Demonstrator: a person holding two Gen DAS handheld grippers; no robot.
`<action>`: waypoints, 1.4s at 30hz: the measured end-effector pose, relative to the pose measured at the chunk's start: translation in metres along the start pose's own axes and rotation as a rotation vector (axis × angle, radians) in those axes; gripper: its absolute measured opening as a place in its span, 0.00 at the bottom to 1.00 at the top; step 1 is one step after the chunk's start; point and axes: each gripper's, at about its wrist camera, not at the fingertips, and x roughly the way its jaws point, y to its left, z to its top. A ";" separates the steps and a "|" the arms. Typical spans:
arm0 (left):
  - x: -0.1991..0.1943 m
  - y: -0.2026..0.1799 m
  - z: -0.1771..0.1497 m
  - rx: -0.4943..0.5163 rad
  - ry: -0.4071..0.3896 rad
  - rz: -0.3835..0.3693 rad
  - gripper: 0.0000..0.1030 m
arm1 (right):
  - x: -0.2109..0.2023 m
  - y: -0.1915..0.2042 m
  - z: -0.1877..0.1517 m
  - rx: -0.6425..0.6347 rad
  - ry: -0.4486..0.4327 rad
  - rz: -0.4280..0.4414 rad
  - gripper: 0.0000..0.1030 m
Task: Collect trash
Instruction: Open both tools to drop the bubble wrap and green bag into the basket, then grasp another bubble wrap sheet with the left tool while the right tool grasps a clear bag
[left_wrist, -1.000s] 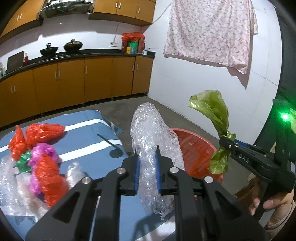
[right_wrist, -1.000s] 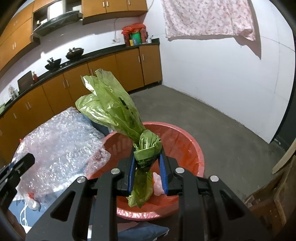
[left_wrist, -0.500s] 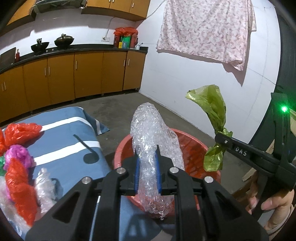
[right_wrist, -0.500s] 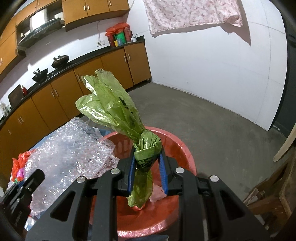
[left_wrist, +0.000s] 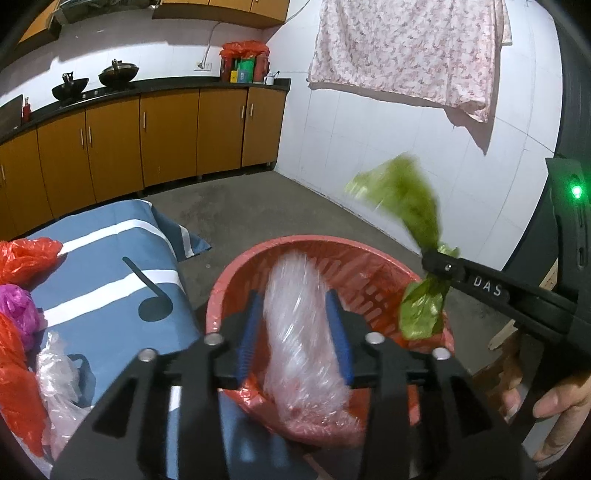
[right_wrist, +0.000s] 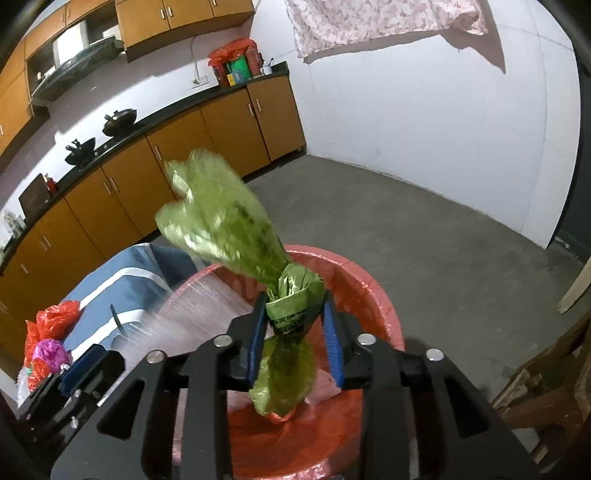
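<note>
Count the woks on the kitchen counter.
2. Both stand on the dark counter at its far left end: an open wok, and beside it, to the right in the left wrist view, a lidded wok. The counter runs on past the picture's edge, so more may be hidden.

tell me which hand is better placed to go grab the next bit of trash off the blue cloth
Left, probably. The left claw is opening over the red basket right beside the blue cloth with the remaining bags. The right claw sits on the basket's far side.
</note>
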 end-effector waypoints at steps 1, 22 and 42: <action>0.000 0.000 0.000 0.001 0.001 0.003 0.42 | 0.000 -0.001 -0.001 0.002 0.002 0.004 0.40; -0.139 0.089 -0.030 -0.086 -0.149 0.343 0.96 | -0.059 0.060 -0.049 -0.235 -0.148 -0.079 0.96; -0.244 0.274 -0.093 -0.351 -0.108 0.680 0.96 | -0.046 0.204 -0.100 -0.384 0.000 0.202 0.69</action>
